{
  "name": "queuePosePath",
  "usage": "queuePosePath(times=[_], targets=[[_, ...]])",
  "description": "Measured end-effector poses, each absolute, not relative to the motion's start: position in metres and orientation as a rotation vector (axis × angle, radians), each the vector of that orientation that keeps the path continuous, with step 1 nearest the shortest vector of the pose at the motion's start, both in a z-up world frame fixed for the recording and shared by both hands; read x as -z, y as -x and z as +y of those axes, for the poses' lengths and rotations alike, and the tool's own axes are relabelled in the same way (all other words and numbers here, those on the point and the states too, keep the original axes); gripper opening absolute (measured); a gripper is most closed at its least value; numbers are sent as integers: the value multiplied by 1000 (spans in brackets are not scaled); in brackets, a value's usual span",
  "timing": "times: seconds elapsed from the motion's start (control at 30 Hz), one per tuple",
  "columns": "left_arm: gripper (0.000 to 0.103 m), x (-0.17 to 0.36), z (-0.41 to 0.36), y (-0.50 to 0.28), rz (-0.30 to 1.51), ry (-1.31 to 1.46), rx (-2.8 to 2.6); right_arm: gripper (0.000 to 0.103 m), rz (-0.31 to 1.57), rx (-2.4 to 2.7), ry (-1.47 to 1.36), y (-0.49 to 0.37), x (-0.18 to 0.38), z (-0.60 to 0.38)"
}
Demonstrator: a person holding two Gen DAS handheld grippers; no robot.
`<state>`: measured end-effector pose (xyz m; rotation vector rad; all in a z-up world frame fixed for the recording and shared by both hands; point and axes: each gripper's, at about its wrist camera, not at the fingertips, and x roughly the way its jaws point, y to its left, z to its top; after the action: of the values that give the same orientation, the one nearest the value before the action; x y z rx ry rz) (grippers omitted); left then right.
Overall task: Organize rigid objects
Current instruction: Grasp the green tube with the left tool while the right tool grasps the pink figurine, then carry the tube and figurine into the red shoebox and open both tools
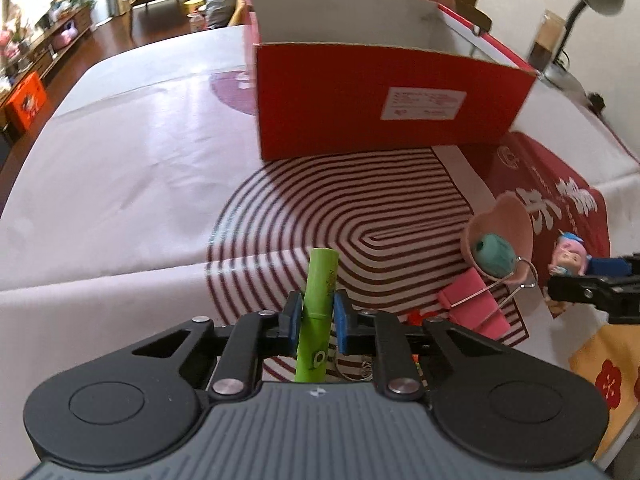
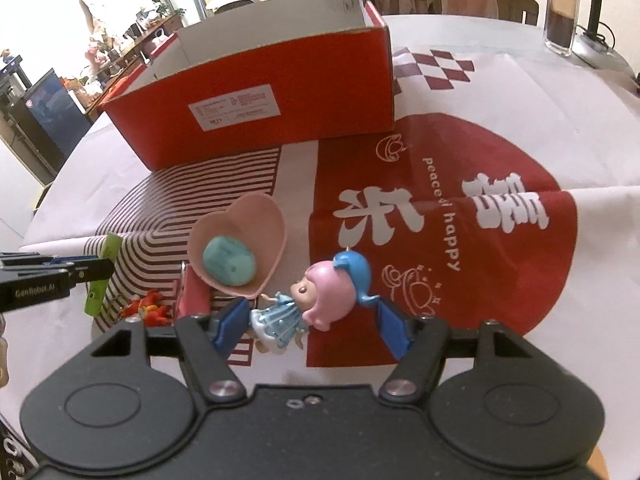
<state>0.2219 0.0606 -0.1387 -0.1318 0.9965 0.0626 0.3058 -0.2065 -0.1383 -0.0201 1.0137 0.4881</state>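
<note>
My left gripper [image 1: 316, 316] is shut on a green tube [image 1: 320, 292] and holds it upright above the tablecloth; it also shows at the left of the right wrist view [image 2: 100, 270]. My right gripper [image 2: 312, 320] is open around a pink-haired doll in a blue dress [image 2: 316, 296] that lies on the cloth; the pads do not touch it. The open red cardboard box [image 1: 384, 108] stands farther back on the table [image 2: 280, 92]. A pink heart-shaped dish [image 2: 240, 240] holds a teal block [image 2: 228, 266].
A pink binder clip [image 1: 476, 304] and a small red figure [image 2: 148, 308] lie near the dish. A glass jar [image 2: 562, 8] and a lamp base stand at the far right. Chairs stand behind the table.
</note>
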Motion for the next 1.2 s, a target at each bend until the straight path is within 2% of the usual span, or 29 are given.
queuePosePath(times=[0.67, 1.2], targets=[[15, 85, 85, -210, 893, 257, -110, 69, 893, -596, 125, -308, 68, -200], [15, 5, 69, -271, 779, 206, -85, 69, 756, -663, 195, -378, 18, -172]])
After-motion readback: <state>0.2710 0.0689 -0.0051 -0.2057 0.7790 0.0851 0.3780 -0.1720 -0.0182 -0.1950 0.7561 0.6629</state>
